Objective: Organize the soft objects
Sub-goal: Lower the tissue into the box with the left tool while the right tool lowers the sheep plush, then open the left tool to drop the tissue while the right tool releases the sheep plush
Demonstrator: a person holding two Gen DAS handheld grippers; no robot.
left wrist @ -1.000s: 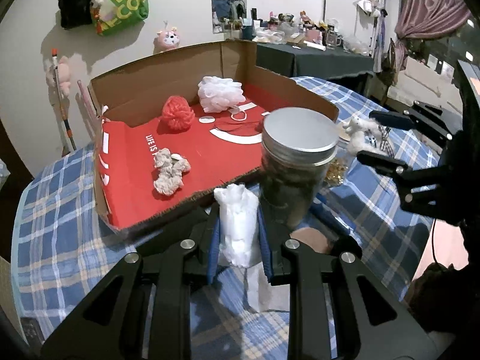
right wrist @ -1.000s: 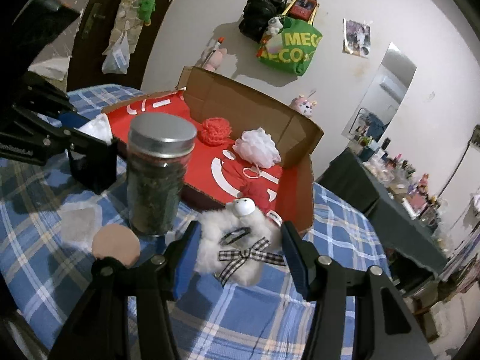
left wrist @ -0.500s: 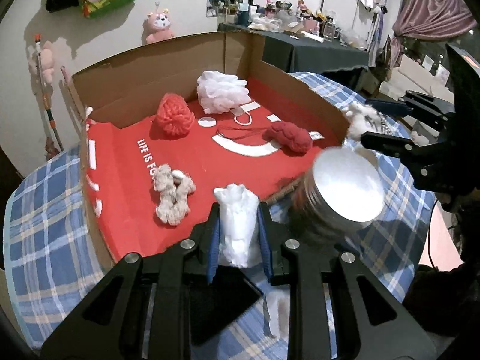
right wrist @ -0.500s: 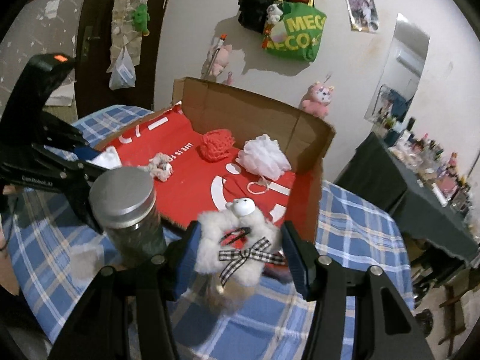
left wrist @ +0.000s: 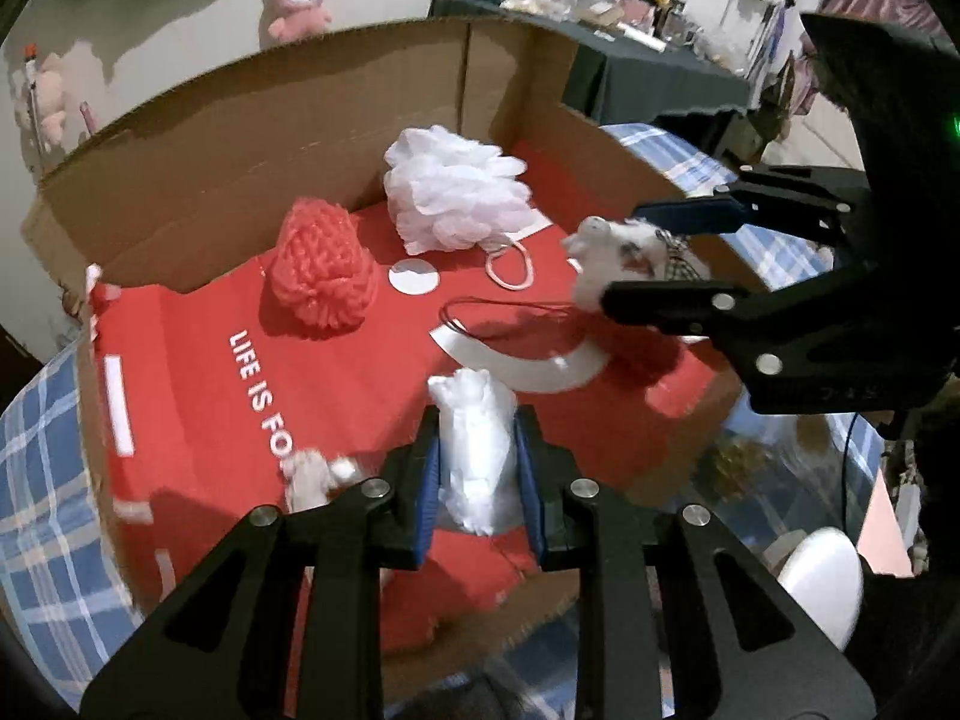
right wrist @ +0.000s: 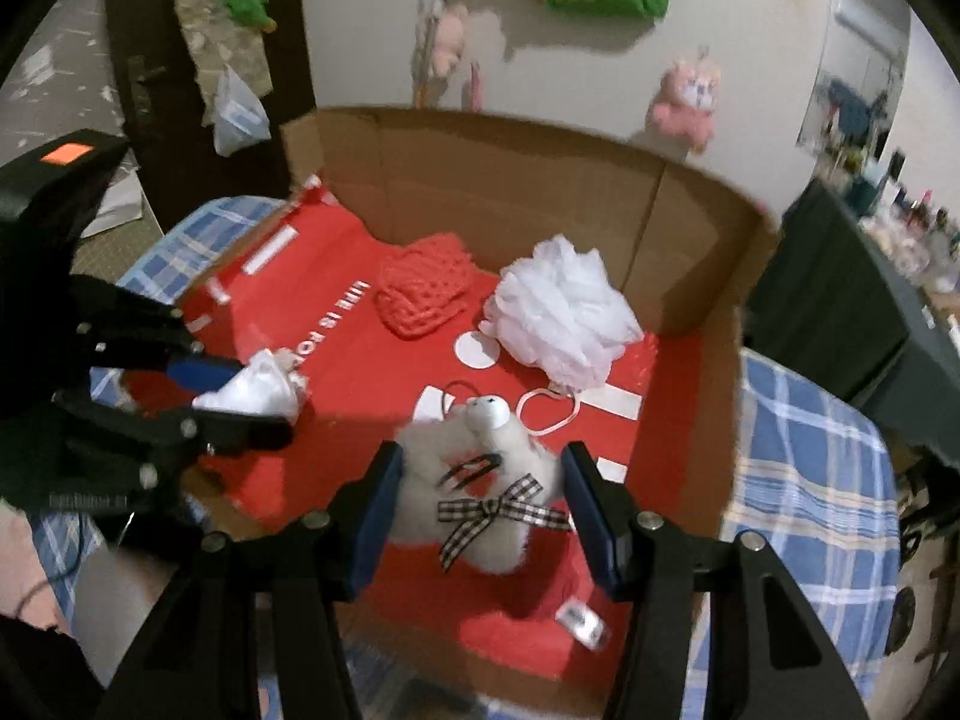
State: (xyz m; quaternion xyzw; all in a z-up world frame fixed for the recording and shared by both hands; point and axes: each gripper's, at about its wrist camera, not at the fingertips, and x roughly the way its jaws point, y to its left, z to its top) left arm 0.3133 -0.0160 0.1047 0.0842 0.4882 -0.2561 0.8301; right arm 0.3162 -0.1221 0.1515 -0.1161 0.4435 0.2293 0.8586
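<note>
Left wrist view: the left gripper (left wrist: 477,468) is clenched on a white soft wad (left wrist: 477,450), both blue pads pressed against its sides, and it hangs over the red floor of the open cardboard box (left wrist: 252,138). Inside the box lie a red knitted ball (left wrist: 324,276) and a white mesh pouf (left wrist: 450,192), near each other by the back wall, and a beige fuzzy piece (left wrist: 309,477) shows just left of the gripper. At the right edge, the right gripper (left wrist: 660,258) grips a fluffy white plush toy (left wrist: 624,264) above the box. Right wrist view: the right gripper (right wrist: 486,510) holds that plush toy (right wrist: 474,480), its checked ribbon bow facing the camera, with 2 pads against its sides, over the box's near right part. The left gripper (right wrist: 240,396) enters from the left with the white wad (right wrist: 258,390) held above the red floor. The box (right wrist: 492,180) stands on a blue checked tablecloth (right wrist: 804,468).
</note>
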